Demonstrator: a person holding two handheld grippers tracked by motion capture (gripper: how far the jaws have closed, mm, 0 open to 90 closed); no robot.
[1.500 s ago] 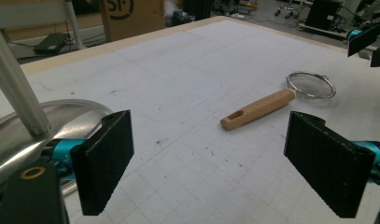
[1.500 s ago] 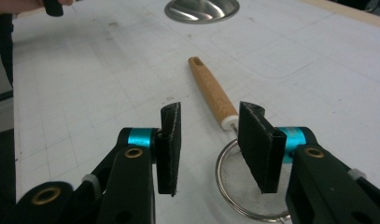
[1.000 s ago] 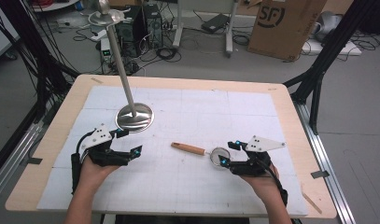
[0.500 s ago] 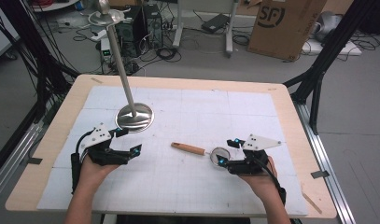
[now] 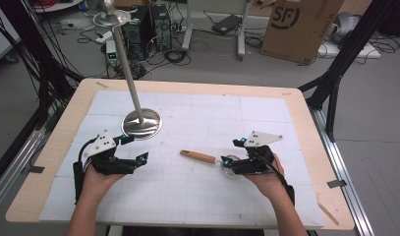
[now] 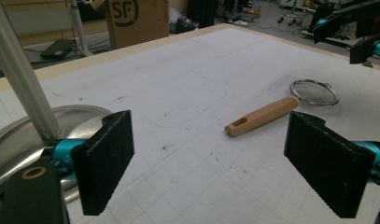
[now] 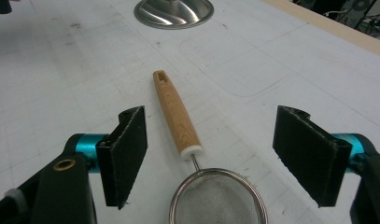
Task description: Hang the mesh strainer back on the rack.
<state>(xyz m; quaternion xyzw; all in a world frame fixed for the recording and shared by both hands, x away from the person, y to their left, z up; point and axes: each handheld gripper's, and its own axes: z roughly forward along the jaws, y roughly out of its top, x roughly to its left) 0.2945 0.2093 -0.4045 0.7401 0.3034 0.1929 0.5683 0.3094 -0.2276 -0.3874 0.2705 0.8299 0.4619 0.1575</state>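
Strainer (image 7: 197, 154) is lying mid-table, wooden handle pointing to ten o'clock toward the steel stand base (image 5: 141, 123), while the right gripper (image 7: 211, 158) is hovering wide-jawed over it, likely needing to close on the handle; left gripper (image 6: 211, 158) is waiting wide open, empty.

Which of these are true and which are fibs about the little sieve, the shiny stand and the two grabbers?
1. The right gripper has its jaws wide open. True.
2. The sieve has a wooden handle. True.
3. The left gripper is squeezing the sieve. False: it is open, with the sieve lying farther off on the table.
4. The metal stand lies flat on the table. False: its pole rises from a round base.
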